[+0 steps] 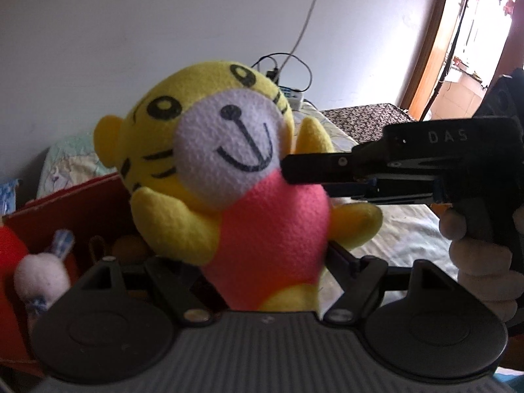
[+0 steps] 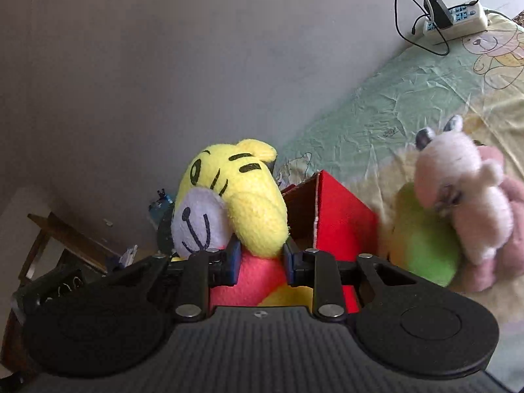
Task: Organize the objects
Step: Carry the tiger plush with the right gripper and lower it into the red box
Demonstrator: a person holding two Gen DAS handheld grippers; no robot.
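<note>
The right gripper (image 2: 260, 262) has its jaws closed narrowly on the tiger plush (image 1: 229, 177), the blue pads pinching it at the neck just under the yellow head; the left gripper (image 1: 265, 262) stands about half open with the toy's pink body between its jaws, though whether its pads press the fabric I cannot tell; the plush is thus up in the air between both tools, above the near edge of the red box (image 2: 340, 216), which sits on the bed (image 2: 376, 108); to do this step well, I judge, carry the toy level over the box mouth, keep the neck pinch firm, and release only once it hangs inside the walls; a white rabbit toy (image 1: 39, 278) already lies in the box at left; a pale pink plush (image 2: 471, 203) and a green toy (image 2: 422, 245) wait on the bed to the right, clear of the path; a power strip (image 2: 455, 19) with cables lies far off by the wall; the box's upright flap may catch the dangling legs.
</note>
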